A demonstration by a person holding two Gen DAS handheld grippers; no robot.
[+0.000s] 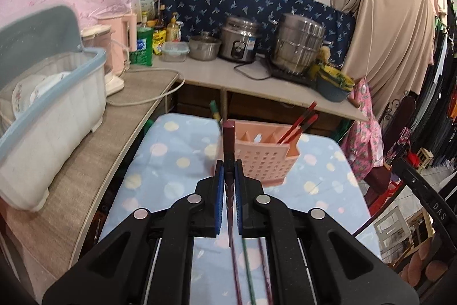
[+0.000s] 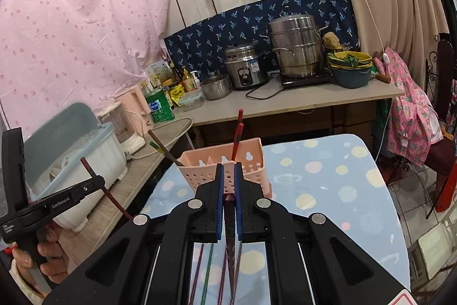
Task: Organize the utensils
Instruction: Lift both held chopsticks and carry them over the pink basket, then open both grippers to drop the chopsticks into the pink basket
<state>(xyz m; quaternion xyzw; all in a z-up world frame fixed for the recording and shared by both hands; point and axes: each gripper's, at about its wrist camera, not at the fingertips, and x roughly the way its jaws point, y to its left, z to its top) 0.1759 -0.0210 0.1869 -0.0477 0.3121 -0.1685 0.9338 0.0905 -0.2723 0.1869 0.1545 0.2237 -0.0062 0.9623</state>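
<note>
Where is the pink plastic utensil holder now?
The pink plastic utensil holder stands at the far edge of the blue dotted table, just ahead of the right gripper.

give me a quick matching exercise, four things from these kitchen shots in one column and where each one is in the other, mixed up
Things:
1. dark red patterned chopstick
2. pair of red chopsticks
3. pink perforated plastic utensil holder
4. tall stainless steel steamer pot

Places:
A. on the blue spotted tablecloth
B. on the counter by the navy patterned cloth
C. clamped in the left tool
D. standing in an end compartment of the holder

Pairs: 1-C, 2-D, 3-A, 4-B
</note>
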